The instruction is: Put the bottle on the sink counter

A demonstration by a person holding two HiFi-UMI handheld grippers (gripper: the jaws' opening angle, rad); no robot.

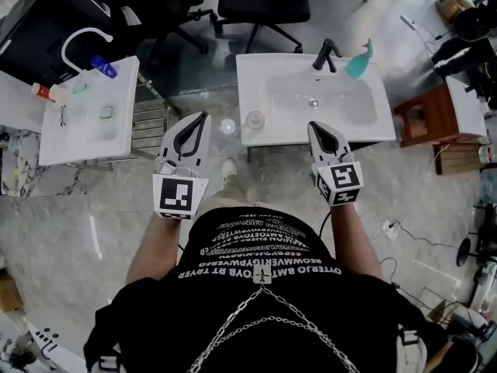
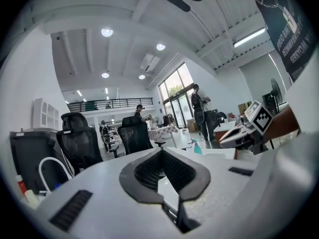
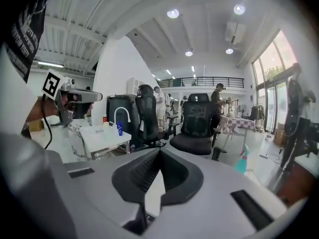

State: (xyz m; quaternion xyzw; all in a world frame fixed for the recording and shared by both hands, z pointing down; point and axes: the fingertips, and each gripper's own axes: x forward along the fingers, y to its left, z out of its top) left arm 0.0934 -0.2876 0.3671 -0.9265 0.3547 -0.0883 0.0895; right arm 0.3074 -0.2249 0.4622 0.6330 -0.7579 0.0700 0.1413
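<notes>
Left gripper (image 1: 205, 117) and right gripper (image 1: 314, 126): jaws fully closed, nothing held. Teal spray bottle (image 1: 359, 61) stands on sink counter (image 1: 256, 76), beside faucet (image 1: 326, 53).

Sink counter (image 1: 253, 78): white rectangular top, level, with a shallow rectangular basin sunk into its middle and a drain at the basin centre. Bottle (image 1: 359, 61): teal spray bottle with a trigger head of the same colour, standing upright on the counter's rear edge, toward the counter's right rear corner, outside the basin. A small clear round container (image 1: 255, 120), viewed from above, stands on the counter's front left corner; its type cannot be determined
</notes>
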